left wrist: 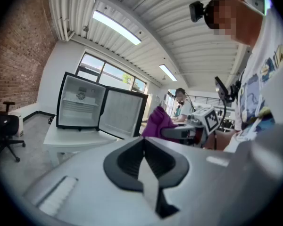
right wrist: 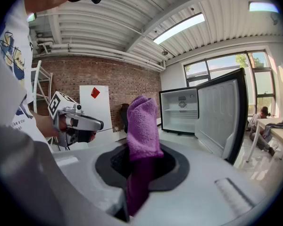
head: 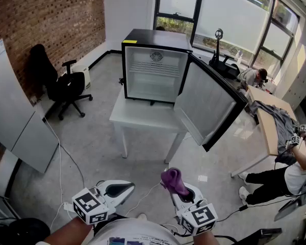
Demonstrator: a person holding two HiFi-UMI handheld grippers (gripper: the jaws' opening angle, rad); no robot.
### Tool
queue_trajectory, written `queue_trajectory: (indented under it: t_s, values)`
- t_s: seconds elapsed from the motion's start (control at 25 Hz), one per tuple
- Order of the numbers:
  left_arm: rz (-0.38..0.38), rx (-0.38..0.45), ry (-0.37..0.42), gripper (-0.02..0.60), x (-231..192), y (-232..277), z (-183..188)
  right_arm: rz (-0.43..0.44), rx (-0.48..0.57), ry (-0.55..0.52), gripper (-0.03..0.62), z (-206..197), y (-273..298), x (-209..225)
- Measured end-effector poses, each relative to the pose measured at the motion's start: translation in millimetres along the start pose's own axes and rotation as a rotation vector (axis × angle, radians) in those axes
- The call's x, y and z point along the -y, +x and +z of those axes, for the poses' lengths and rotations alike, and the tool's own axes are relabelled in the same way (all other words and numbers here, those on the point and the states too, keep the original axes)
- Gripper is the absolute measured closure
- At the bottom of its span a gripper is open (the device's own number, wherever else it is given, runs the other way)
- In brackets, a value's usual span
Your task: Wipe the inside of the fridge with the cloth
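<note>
Head view: right gripper [head: 179,189] tight on cloth [head: 171,178]

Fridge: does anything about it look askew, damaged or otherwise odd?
Nothing stands out. The fridge stands upright on the table, its door swung open and its shelf level; the cloth is clamped in the right tool.

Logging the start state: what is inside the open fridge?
The fridge shows a bare white interior with one wire shelf and a round fitting on the back wall. No stored items visible. Its ceiling is hidden.
</note>
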State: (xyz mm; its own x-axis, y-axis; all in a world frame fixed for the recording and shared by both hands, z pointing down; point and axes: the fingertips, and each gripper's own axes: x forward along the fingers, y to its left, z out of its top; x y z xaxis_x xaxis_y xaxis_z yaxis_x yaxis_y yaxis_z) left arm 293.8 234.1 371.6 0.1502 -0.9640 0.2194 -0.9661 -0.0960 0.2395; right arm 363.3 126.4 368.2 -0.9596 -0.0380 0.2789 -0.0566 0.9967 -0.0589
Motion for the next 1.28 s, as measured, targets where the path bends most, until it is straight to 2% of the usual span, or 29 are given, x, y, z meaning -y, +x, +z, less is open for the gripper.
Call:
queue_trajectory:
  t_s: [0.4,0.96,1.12,1.28]
  values:
    - [0.003,-0.003,0.000,0.575,-4,4,0,0.011,-0.005,-0.001,0.540,-1,6,2]
    - [0.015,-0.002,0.012,0.575,-12,9,3,-0.022,0.009,0.028,0.539,-2,10,19]
    - [0.037,0.001,0.012,0.575,-20,10,0,-0.031,0.013,0.023,0.539,-6,20,28]
    - [0.051,-0.006,-0.012,0.575,-41,4,12,-0.053,0.009,0.040,0.539,9,41,38]
